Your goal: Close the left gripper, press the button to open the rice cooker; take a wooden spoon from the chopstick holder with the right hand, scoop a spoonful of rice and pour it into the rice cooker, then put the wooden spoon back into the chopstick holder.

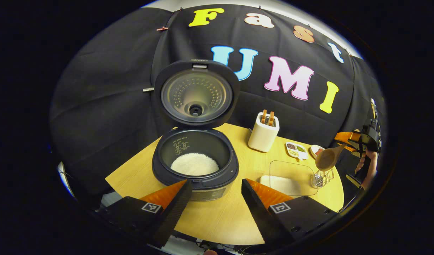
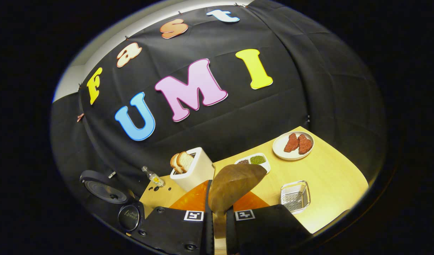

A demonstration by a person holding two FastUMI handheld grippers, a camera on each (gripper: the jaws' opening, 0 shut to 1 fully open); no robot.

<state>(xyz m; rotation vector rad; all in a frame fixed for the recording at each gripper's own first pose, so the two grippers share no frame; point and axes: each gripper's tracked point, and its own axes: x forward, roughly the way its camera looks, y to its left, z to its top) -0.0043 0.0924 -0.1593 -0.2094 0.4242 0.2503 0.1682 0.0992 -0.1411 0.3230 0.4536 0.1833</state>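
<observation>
The rice cooker point(image 1: 195, 170) stands open with its lid point(image 1: 195, 94) upright and white rice in the pot. My left gripper point(image 1: 215, 184) is open just in front of it, holding nothing. At the far right, above the wire chopstick holder point(image 1: 323, 177), my right gripper point(image 1: 348, 143) is shut on the handle of the wooden spoon point(image 1: 328, 157). In the right gripper view the spoon's bowl point(image 2: 234, 186) rises between the shut fingers of the right gripper point(image 2: 218, 209), with no rice showing on it. The chopstick holder point(image 2: 295, 196) lies lower right. A clear container of rice point(image 1: 287, 180) sits beside the cooker.
A white toaster point(image 1: 263, 131) with bread slices stands behind the container. A small dish of beans point(image 2: 254, 161) and a plate of red meat point(image 2: 293, 144) sit toward the table's back right. A small bottle point(image 2: 153, 177) is left of the toaster. A hand point(image 1: 367, 166) holds the right gripper.
</observation>
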